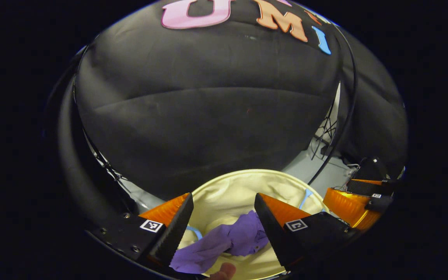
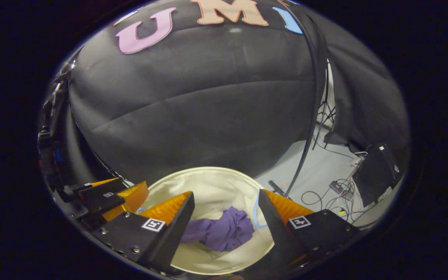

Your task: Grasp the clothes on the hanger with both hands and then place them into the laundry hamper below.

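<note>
Black booth cloth hangs behind the cream laundry hamper (image 1: 224, 186). Below and between the wide-open, empty left claw (image 1: 222, 221) and right claw (image 2: 226, 217), the purple shirt (image 2: 224, 231) lies crumpled inside: soft, light, best pinched at a bunched fold.

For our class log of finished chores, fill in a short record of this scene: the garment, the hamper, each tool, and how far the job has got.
garment: purple shirt, crumpled, lying inside the hamper
hamper: cream fabric hamper, open top, standing on the floor below both tools
left tool: open, above the hamper, holding nothing
right tool: open, above the hamper, holding nothing
floor: light grey floor with cables to the right of the hamper
job: shirt is in the hamper
</note>
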